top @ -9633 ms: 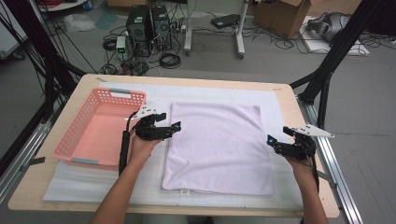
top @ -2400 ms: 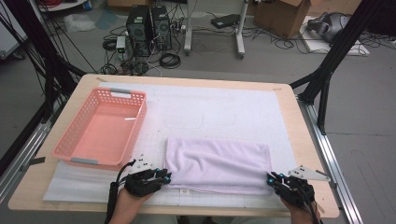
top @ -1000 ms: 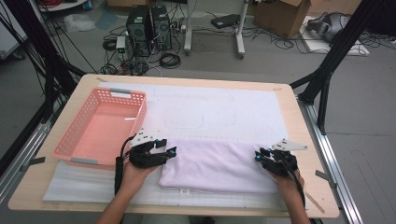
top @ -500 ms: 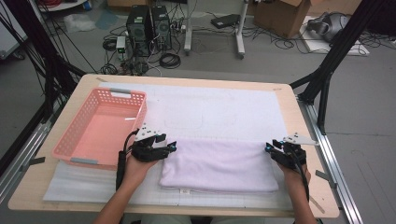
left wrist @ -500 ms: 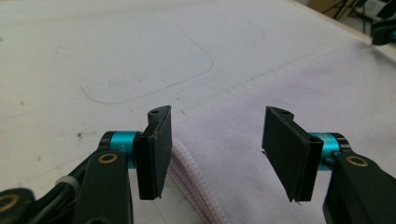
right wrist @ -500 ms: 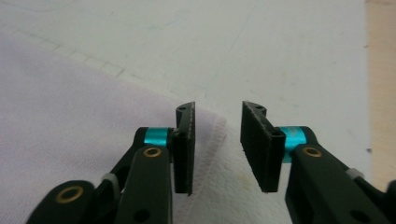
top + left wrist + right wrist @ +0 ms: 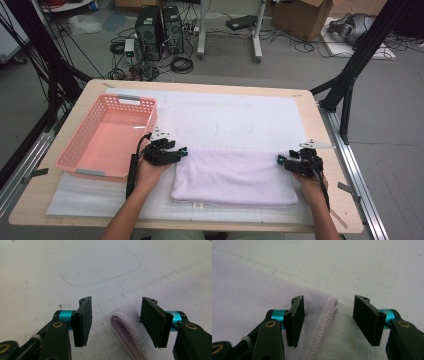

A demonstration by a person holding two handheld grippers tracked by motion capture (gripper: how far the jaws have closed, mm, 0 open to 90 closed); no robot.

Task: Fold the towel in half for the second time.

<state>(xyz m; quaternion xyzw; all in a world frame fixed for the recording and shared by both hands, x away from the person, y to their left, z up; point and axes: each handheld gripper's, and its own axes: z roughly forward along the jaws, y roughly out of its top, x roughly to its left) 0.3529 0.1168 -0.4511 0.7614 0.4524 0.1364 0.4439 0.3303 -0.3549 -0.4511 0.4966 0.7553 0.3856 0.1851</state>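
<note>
While the pink basket point(image 7: 106, 136) sits at the table's left, the left gripper point(image 7: 183, 151) hovers just beside it at the folded towel's point(image 7: 235, 176) far left corner, jaws spread, the hem between them untouched. Rightward, the towel lies on the white mat point(image 7: 235, 112). At its far right corner, the right gripper point(image 7: 280, 159) has just been opening; its jaws straddle the hem without pressing.
</note>
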